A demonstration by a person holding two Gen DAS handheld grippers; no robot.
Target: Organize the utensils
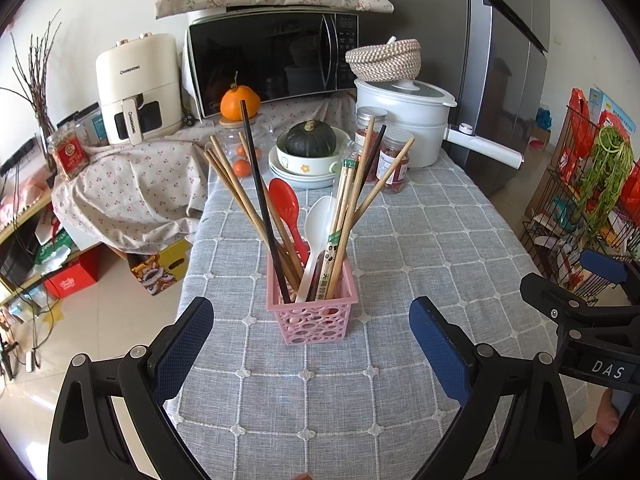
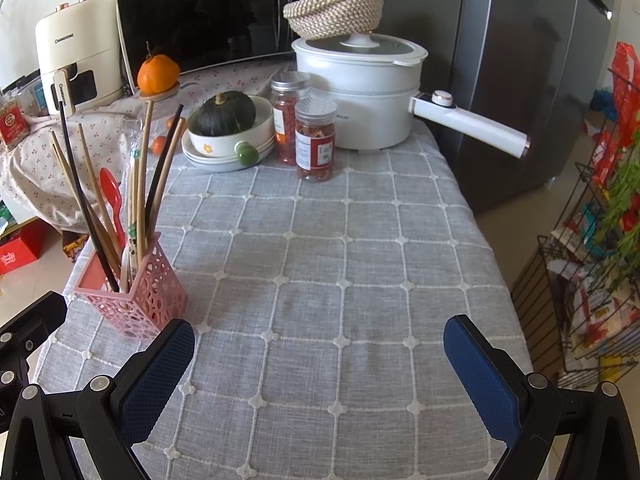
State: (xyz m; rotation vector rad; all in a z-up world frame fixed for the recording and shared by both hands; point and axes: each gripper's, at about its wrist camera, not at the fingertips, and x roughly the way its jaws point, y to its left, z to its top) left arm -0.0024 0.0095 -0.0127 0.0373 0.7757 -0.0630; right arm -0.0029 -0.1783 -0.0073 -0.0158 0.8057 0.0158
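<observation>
Both my claws hung released, empty: left claw [image 1: 312, 344] facing pink basket [image 1: 314, 312], right claw [image 2: 320, 364] over bare cloth right of basket. Chopsticks [image 1: 228, 184] and spoons [image 1: 320, 232] stood inside basket. Risk: basket looked light, top-heavy; nudge could tip it. Only left view showed white spoon clearly; only right view showed bare cloth beside basket.

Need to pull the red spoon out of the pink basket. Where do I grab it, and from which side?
Take the red spoon by its bowl and upper neck, the only part clear above the pink basket. It stands bowl-up, leaning away toward the far left, with chopsticks crossing just beside it. Come down from above with the left tool, which is open and directly facing the basket, then lift along the spoon's lean.
</observation>
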